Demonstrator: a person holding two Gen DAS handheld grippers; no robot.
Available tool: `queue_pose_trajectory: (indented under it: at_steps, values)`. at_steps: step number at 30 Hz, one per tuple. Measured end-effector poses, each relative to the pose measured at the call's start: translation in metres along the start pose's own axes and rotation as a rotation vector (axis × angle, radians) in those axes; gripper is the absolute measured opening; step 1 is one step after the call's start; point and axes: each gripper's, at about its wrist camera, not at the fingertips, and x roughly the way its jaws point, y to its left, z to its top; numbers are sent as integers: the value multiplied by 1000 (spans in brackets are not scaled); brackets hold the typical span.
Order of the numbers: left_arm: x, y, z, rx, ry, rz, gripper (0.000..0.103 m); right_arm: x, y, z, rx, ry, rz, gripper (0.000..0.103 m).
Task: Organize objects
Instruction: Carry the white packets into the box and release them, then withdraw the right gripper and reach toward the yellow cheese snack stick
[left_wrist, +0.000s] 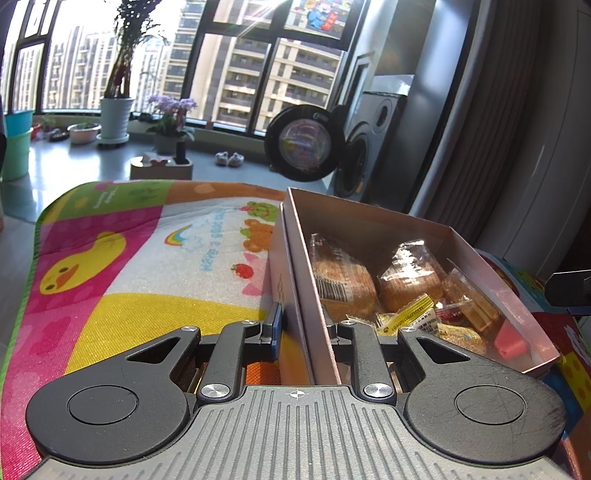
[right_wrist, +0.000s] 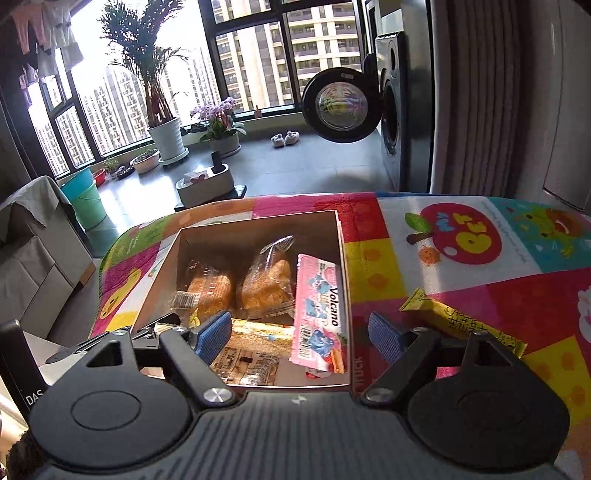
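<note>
A bright cartoon-print play mat (right_wrist: 461, 258), patched in pink, yellow, red and white, covers the work surface in a sunlit room with tall windows and an open-doored washing machine (right_wrist: 391, 122) behind. On the mat sits an open cardboard box (right_wrist: 258, 221), the largest of the items being sorted. Inside it lie two clear-wrapped bread loaves (right_wrist: 210, 291) side by side at the far end, with a pink packet marked "Volcano" (right_wrist: 319, 314) leaning along the box's right wall and smaller wrapped snacks at the near end, among them a golden wrapped bar (right_wrist: 258, 332).

The left gripper (left_wrist: 304, 325) is clamped on the box's left wall (left_wrist: 295, 277), one finger outside and one inside. The right gripper (right_wrist: 299, 332) stands wide, its blue-padded fingers (right_wrist: 212, 336) spread with nothing between them: the left pad hangs over the box's contents and the other pad is outside the right wall.

A yellow snack stick (right_wrist: 465, 325) in a printed wrapper lies on the mat just right of the box, close beside the right gripper's outer finger.
</note>
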Motion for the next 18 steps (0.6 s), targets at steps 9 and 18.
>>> queue_pose_trajectory:
  at_steps: [9, 18]
  values:
    - [0, -1, -1, 4, -2, 3, 21, 32, -123, 17, 157, -36, -282, 89]
    - [0, -2, -1, 8, -5, 7, 21, 80, -173, 0, 250, 67, -384, 46]
